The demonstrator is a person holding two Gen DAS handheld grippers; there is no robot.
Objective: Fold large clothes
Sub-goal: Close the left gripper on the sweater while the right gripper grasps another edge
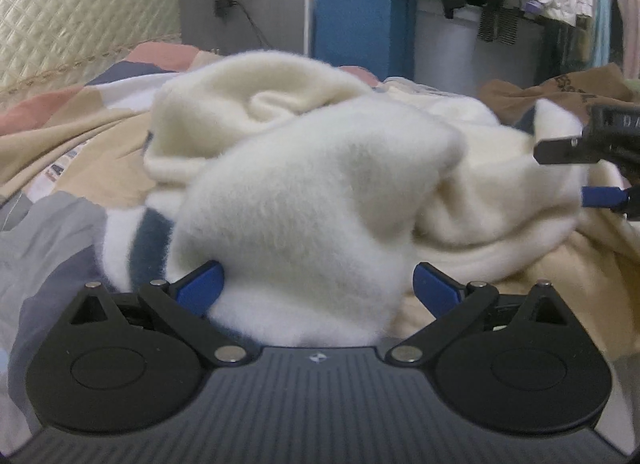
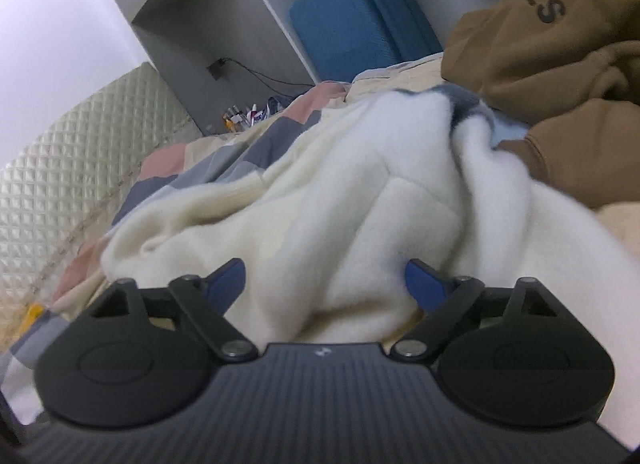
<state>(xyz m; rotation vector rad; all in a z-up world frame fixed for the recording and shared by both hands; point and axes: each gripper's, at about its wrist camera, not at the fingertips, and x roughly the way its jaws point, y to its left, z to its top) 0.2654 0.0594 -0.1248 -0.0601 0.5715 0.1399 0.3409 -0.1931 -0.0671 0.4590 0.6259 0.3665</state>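
Left hand-held gripper (image 1: 318,284): jaws spread wide, bunched fold of cream fleece garment (image 1: 304,192) seen between blue fingers (image 1: 202,284); firm pinch cannot be told. Right hand-held gripper (image 2: 325,284): jaws apart, fleece ridge lying between pads, not seen pressed. Garment heaped on bed over patchwork quilt (image 1: 60,112). Brown hoodie (image 2: 560,64) lying just beside garment, at right. Quilted headboard (image 1: 80,16) seen behind bed.

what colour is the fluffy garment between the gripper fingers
Cream white, with a dark blue-grey patch; the fluffy garment shows best in the left wrist view.
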